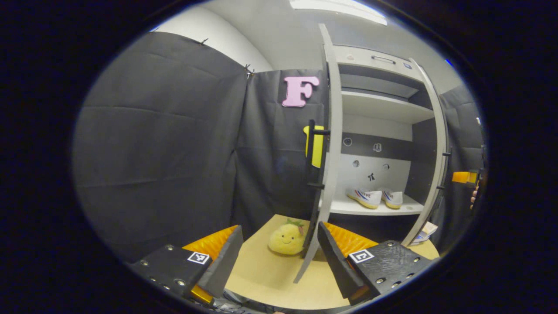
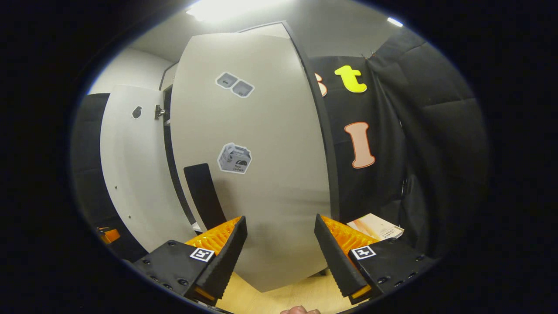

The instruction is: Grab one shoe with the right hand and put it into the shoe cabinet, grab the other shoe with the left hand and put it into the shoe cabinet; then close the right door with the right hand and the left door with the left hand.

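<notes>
Spread, empty right tongs point(image 2: 280, 253) are faced squarely by the pale grey right cabinet door point(image 2: 253, 174). Left tongs point(image 1: 279, 257), also spread, flank the left door's upright edge point(image 1: 324, 174). White shoes point(image 1: 375, 197) are shelved inside.

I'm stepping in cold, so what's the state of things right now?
Left gripper: jaws open, empty, near the left door's edge.
Right gripper: jaws open, empty, close up against the right door's outer face.
Both shoes sit side by side on the cabinet's lower shelf.
Done: shoes stowed.
Left: both doors stand open; push the right one shut with the right gripper, then the left with the left. A plush toy lies on the floor by the left door.
</notes>
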`<state>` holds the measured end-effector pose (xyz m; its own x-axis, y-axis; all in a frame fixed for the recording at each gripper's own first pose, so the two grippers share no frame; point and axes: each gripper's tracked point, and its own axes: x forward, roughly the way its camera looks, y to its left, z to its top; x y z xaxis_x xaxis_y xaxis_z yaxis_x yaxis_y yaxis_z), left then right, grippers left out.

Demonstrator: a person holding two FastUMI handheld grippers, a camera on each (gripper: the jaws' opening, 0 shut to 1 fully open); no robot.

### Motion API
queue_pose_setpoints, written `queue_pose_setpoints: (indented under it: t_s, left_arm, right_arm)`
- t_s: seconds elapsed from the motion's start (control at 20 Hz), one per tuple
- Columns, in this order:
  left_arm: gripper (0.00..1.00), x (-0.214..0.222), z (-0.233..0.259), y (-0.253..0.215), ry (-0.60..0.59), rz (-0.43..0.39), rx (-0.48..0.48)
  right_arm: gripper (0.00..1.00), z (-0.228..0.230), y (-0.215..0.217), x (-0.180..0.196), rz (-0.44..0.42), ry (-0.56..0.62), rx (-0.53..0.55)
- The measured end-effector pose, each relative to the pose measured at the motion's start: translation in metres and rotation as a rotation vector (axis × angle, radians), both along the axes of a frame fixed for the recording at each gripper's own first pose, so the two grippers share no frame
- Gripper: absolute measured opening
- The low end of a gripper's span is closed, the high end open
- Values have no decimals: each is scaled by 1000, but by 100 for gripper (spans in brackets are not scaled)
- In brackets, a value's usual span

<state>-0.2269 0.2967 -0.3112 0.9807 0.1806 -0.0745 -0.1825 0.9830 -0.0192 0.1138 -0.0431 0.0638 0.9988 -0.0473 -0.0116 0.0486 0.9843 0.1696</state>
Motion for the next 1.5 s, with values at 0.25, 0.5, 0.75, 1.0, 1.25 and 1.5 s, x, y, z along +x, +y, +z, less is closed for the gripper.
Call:
queue_pose_setpoints:
  t_s: [0.25, 0.5, 0.75, 1.0, 1.25, 1.5]
  left_arm:
    - [100, 33, 39, 39, -97, -50, -155]
    - [99, 71, 77, 56, -146, -150, -58]
    - [99, 113, 92, 42, -177, -272, -13]
    - [100, 135, 96, 22, -177, -361, 8]
    - [94, 134, 96, 7, -142, -370, 12]
    - [94, 130, 99, -44, -118, -387, 59]
  right_arm:
    - [98, -16, -21, -28, -95, 19, 2]
    - [98, -26, -36, -51, -177, 34, 20]
    - [98, -26, -44, -61, -237, 24, 35]
    - [98, -29, -45, -60, -251, 29, 19]
    - [98, -45, -46, -49, -244, 42, 37]
    - [98, -54, -40, -32, -206, 62, 68]
